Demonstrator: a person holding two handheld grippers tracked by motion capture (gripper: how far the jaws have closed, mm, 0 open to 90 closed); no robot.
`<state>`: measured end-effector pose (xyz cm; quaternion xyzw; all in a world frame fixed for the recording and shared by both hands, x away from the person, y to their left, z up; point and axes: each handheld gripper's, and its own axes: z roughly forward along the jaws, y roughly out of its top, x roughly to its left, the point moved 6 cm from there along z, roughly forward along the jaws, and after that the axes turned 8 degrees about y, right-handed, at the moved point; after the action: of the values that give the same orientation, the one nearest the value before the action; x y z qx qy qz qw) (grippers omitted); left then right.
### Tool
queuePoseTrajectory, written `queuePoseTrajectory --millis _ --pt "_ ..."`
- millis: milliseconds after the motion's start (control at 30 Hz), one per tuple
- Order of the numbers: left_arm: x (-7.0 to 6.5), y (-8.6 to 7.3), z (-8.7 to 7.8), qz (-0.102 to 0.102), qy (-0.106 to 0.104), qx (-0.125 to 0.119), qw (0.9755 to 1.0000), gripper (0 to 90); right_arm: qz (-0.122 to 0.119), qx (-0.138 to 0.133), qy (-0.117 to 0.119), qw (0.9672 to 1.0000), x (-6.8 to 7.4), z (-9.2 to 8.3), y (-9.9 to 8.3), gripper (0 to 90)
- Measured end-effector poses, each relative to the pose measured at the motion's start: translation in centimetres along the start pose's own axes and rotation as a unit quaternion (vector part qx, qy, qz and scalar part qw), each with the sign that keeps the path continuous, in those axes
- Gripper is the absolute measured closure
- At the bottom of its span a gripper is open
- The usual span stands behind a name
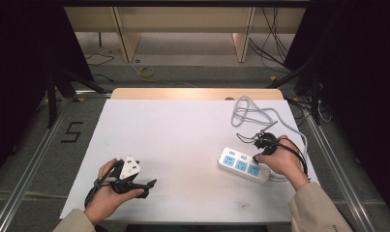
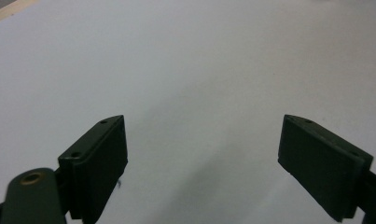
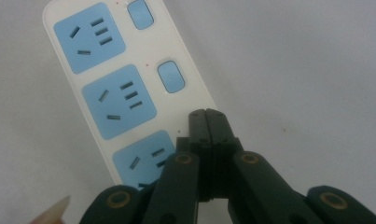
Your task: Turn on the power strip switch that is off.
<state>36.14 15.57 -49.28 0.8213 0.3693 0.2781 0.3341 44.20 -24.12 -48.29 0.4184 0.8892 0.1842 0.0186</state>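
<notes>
A white power strip (image 1: 243, 165) with three blue sockets lies at the right of the white table top (image 1: 173, 140). In the right gripper view, two of the power strip's (image 3: 115, 93) blue switch buttons (image 3: 170, 77) show beside the sockets. My right gripper (image 3: 207, 114) is shut with nothing between its jaws. Its tips are over the strip's edge by the nearest socket. From above, the right gripper (image 1: 260, 149) sits under the person's hand at the strip's right end. My left gripper (image 1: 149, 187) rests at the front left, open, over bare table (image 2: 202, 120).
The strip's grey cable (image 1: 250, 108) coils at the back right of the table. A wooden table edge (image 1: 197, 93) runs along the far side. On the floor to the left there is a black "5" mark (image 1: 72, 131). Dark stands and cables flank both sides.
</notes>
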Motion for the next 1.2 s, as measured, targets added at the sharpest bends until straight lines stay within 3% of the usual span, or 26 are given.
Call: queuePoseTrajectory --millis 1200 --pt "-0.17 0.05 0.0 -0.003 -0.002 -0.001 1.0 15.4 0.021 0.004 0.008 0.9997 -0.22 0.27 -0.05 90.0"
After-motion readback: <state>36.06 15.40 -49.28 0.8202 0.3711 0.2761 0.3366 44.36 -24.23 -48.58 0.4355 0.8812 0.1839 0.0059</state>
